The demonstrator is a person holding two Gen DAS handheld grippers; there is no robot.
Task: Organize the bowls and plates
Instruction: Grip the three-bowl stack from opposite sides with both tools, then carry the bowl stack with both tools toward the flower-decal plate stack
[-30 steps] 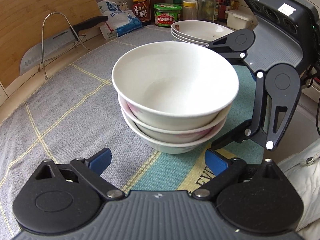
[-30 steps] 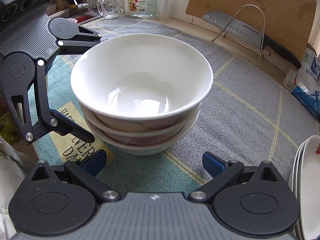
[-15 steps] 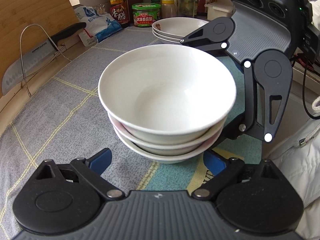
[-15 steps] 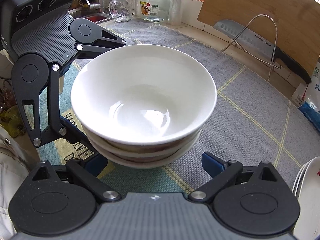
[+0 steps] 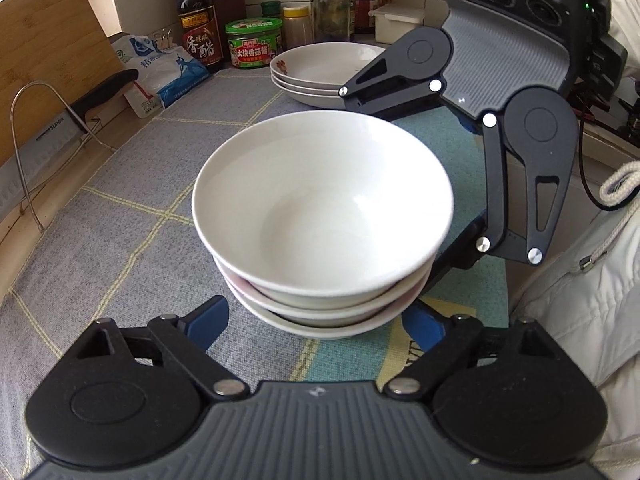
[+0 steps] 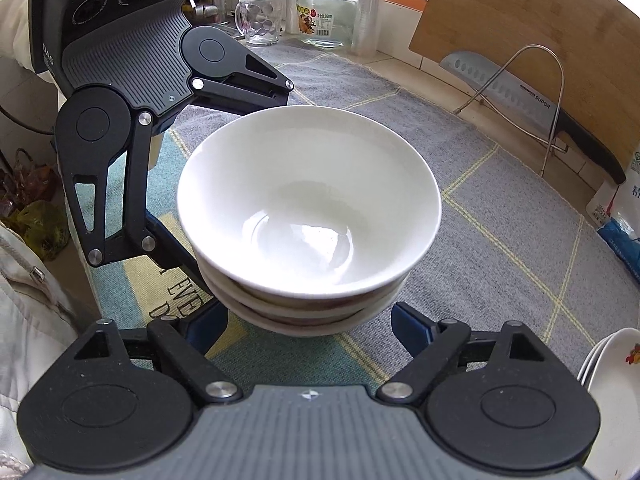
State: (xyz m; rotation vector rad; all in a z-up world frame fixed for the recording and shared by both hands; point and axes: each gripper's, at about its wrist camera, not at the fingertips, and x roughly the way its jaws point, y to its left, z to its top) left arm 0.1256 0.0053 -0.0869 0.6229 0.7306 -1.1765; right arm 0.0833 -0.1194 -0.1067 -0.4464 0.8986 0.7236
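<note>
A stack of three white bowls (image 5: pixel 324 220) is held off the grey mat between my two grippers; it also shows in the right wrist view (image 6: pixel 308 216). My left gripper (image 5: pixel 316 324) is wide open with its blue fingertips (image 5: pixel 208 320) on either side of the bottom bowl's near side. My right gripper (image 6: pixel 308 324) is wide open and cradles the opposite side the same way. Each gripper shows in the other's view, the right one (image 5: pixel 500 120) and the left one (image 6: pixel 132 112). A stack of white plates (image 5: pixel 324 72) stands behind the bowls, also at the right wrist view's lower right (image 6: pixel 612 392).
A wooden cutting board (image 6: pixel 520 28) leans on the wall with a cleaver (image 6: pixel 516 92) in a wire rack. Sauce bottles and jars (image 5: pixel 252 46) stand by the plates. A glass mug (image 6: pixel 260 20) and jar (image 6: pixel 326 12) stand at the far side.
The bowl stack has risen off the mat between both grippers and moved toward the plate stack, which looks nearer in both views.
</note>
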